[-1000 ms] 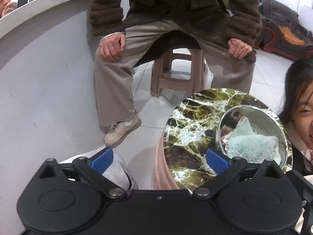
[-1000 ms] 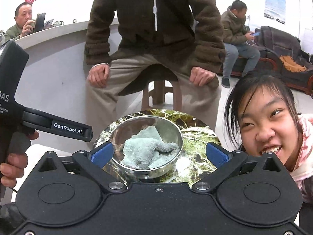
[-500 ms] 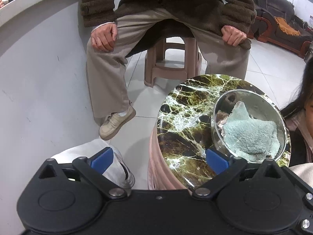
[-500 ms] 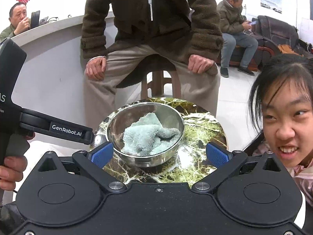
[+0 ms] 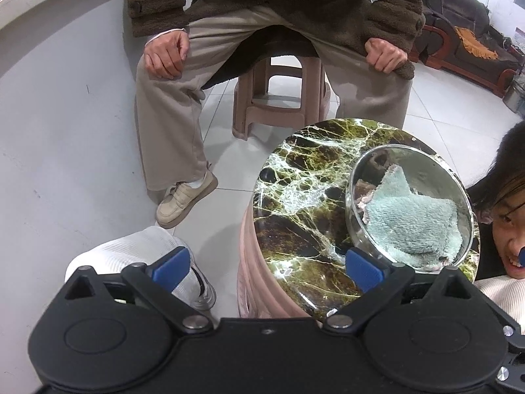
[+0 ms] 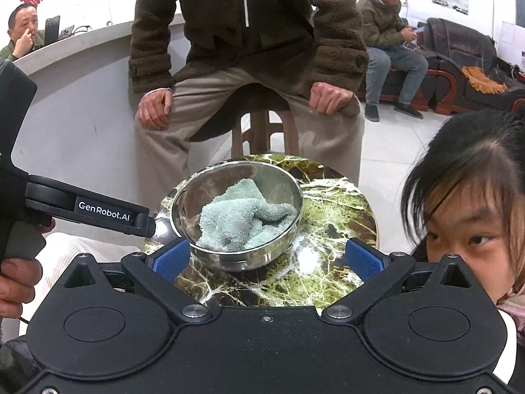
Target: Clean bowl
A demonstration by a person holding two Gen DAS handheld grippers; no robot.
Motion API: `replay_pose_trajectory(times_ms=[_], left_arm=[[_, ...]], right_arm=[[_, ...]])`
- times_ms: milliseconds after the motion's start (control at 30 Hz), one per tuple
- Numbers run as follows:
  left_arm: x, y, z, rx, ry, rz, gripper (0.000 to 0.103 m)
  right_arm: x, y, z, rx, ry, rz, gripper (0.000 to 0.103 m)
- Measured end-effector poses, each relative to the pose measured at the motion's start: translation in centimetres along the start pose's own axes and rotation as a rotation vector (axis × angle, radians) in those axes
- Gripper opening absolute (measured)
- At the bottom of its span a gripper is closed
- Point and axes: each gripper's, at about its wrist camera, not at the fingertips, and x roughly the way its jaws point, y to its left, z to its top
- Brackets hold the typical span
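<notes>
Both tools wide open and empty, left tool (image 5: 267, 264) and right tool (image 6: 268, 260) near the steel bowl (image 6: 236, 211) on the marble bench (image 6: 331, 226), cloth (image 6: 244, 218) inside untouched: wiping not started.

Both wrist views look forward over spread blue pads. The right wrist view faces the bowl (image 6: 236, 211) near, at 12 o'clock; the left wrist view, from further left, has it at 2 o'clock. Both share the marble stool top (image 5: 305, 197) and the seated person (image 6: 249, 49)
</notes>
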Motion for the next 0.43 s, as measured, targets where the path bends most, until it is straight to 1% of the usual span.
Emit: replay_pose_trajectory(times_ms=[433], left_arm=[[-0.12, 0.08, -0.25, 0.01, -0.008, -0.021, 0.102]], right_arm=[[0.25, 0.47, -0.09, 0.001, 0.011, -0.003, 0.103]])
